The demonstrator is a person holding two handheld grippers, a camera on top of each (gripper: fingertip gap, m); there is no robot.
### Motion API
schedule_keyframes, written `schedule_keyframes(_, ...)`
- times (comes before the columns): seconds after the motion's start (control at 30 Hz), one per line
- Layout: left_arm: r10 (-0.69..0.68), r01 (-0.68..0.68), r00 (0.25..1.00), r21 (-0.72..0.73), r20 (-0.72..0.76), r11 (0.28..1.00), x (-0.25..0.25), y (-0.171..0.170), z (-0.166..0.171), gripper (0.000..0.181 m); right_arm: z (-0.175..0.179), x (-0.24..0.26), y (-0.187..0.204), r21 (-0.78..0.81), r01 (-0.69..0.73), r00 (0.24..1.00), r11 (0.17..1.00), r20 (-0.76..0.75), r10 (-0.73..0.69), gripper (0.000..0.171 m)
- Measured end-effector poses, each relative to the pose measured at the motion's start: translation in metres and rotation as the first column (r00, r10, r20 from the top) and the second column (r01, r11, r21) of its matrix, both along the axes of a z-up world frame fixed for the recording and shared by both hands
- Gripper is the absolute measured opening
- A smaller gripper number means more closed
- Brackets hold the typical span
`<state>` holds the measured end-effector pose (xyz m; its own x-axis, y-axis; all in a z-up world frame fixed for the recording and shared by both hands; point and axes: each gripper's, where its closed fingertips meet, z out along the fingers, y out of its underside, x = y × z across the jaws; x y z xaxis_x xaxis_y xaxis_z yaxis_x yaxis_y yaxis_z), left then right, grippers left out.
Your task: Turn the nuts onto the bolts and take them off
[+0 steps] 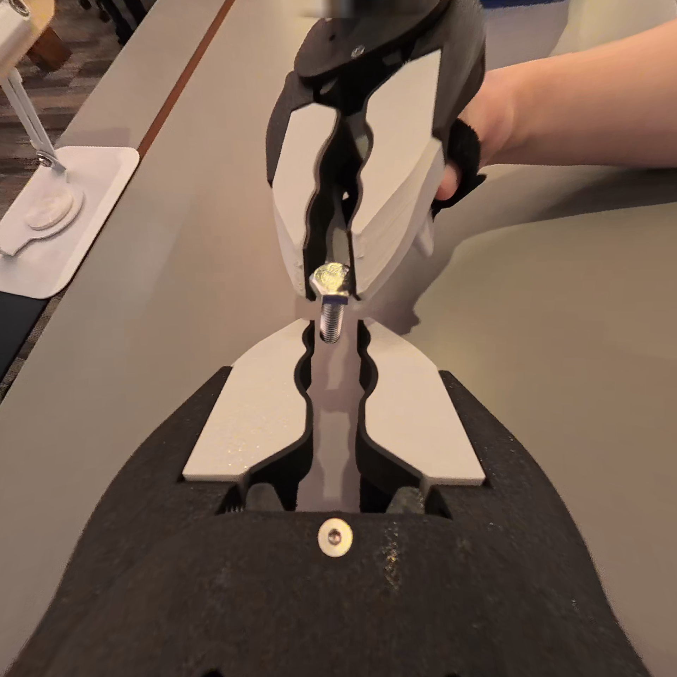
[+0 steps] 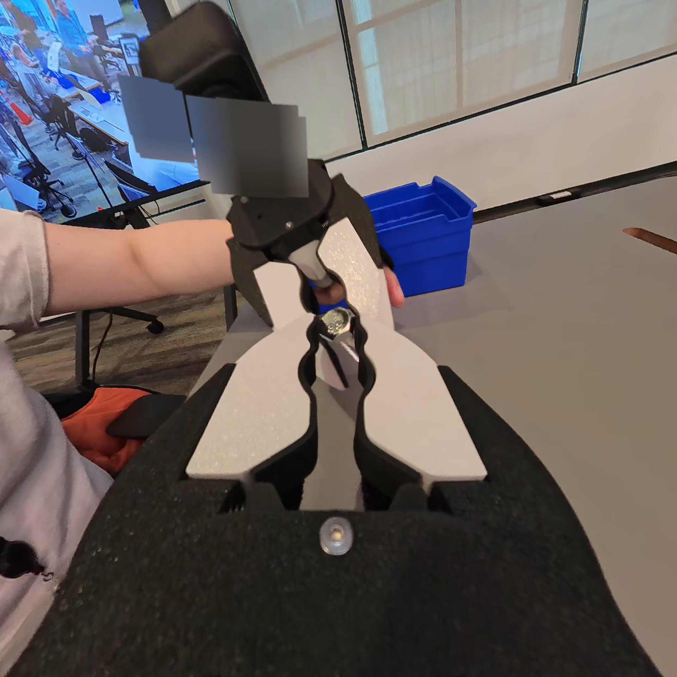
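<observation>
Holds the bolt (image 1: pixel 331 311) by its hex head in the tips of the right gripper (image 1: pixel 332 293), above the grey table (image 1: pixel 183 293), with the threaded shank hanging into the narrow gap of the left gripper (image 1: pixel 334 328). Cannot tell whether the left pads actually touch the thread. Risks tilting or dropping the bolt onto the table under any twist or bump from below, given only a shallow tip pinch on the head. Shows no nut anywhere; hides most of the shank between the fingers in the right wrist view

The bolt (image 1: pixel 331 293) tip hides between hand-held gripper fingers (image 1: pixel 403 403); no nut can be made out.
</observation>
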<state>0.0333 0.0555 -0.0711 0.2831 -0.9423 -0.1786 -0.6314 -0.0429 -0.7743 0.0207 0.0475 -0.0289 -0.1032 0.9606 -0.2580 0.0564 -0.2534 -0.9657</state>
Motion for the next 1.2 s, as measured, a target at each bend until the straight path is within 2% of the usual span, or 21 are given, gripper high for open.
schedule_keyframes(0.1, -0.001, 0.001, 1.0, 0.007, -0.017, 1.0, 0.007, -0.001, 0.0, 0.01, 0.004, 0.009, -0.004, 0.001, -0.003, 1.0, 1.0, -0.016, 0.003, 0.017)
schedule_keyframes(0.2, -0.02, 0.021, 0.998, 0.016, -0.054, 1.0, 0.012, -0.007, 0.003, 0.01, 0.005, 0.02, -0.008, -0.003, -0.004, 1.0, 1.0, -0.004, 0.004, 0.017)
schedule_keyframes(0.3, -0.034, 0.033, 0.993, -0.013, -0.11, 0.999, 0.016, -0.013, 0.0, 0.01, -0.002, 0.031, -0.012, 0.013, -0.001, 0.997, 1.0, 0.073, 0.0, 0.018)
schedule_keyframes(0.43, -0.045, 0.034, 0.97, -0.05, -0.237, 0.998, 0.018, -0.018, -0.015, 0.01, -0.005, 0.047, -0.012, 0.171, 0.053, 0.976, 0.984, 0.201, -0.087, 0.03)
schedule_keyframes(0.57, -0.071, 0.057, 0.946, -0.054, -0.317, 0.997, 0.026, -0.024, -0.029, 0.01, -0.016, 0.055, -0.026, 0.38, -0.019, 0.915, 0.925, 0.38, -0.138, 0.031)
schedule_keyframes(0.67, -0.086, 0.069, 0.942, -0.063, -0.325, 0.996, 0.033, -0.028, -0.035, 0.01, -0.035, 0.057, -0.031, 0.456, -0.066, 0.865, 0.887, 0.469, -0.177, 0.03)
schedule_keyframes(0.77, -0.089, 0.071, 0.946, -0.069, -0.312, 0.995, 0.039, -0.031, -0.039, 0.01, -0.054, 0.056, -0.026, 0.471, -0.012, 0.859, 0.882, 0.457, -0.232, 0.029)
schedule_keyframes(0.9, -0.091, 0.075, 0.946, -0.063, -0.31, 0.995, 0.043, -0.034, -0.038, 0.01, -0.069, 0.055, -0.028, 0.428, 0.001, 0.861, 0.904, 0.46, -0.219, 0.023)
schedule_keyframes(1.2, -0.112, 0.093, 0.942, -0.076, -0.317, 0.993, 0.042, -0.038, -0.034, 0.01, -0.073, 0.05, -0.029, 0.463, -0.029, 0.854, 0.886, 0.472, -0.219, 0.009)
